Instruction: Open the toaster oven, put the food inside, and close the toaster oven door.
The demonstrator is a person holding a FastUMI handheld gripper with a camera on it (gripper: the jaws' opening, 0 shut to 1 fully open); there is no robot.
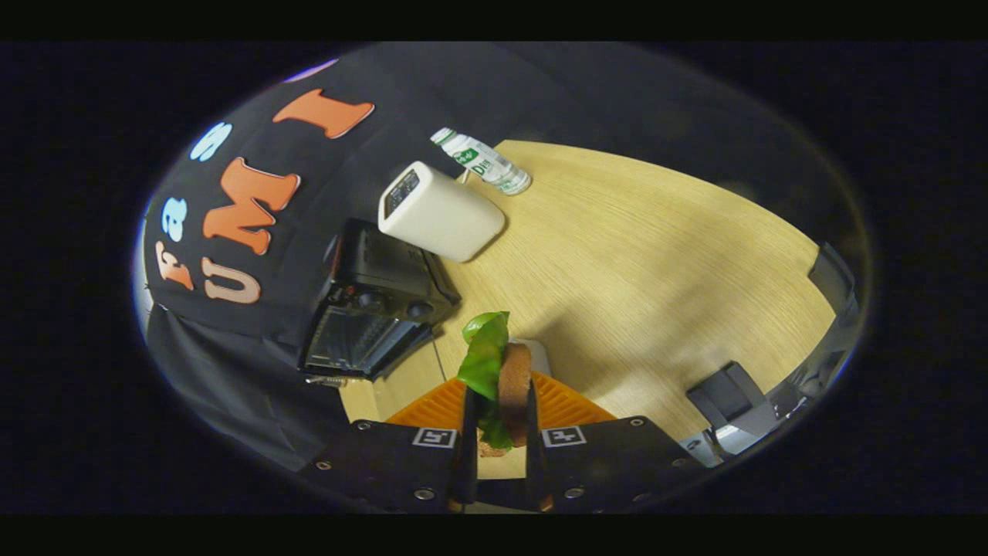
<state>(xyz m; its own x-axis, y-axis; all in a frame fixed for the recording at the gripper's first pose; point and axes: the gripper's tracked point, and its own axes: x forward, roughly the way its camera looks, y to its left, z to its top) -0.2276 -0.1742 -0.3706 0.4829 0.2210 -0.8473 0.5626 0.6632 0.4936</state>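
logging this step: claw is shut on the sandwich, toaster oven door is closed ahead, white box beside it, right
Not quite. The gripper view shows the toaster oven door hanging open, not closed. The rest holds: the claw is shut on the sandwich, and the white box stands beside the oven.

sandwich (505, 378): upright, lettuce, above orange tray | toaster oven (370, 309): black, door open

Your gripper (500, 432) is clamped on a sandwich (505, 378) of rough, grainy bread and glossy leaf. The table (656, 270) shows matt pale wood grain. The toaster oven (370, 309) is black with a shiny glass door; the white appliance (440, 212) looks smooth matt plastic; the bottle (482, 161) clear plastic
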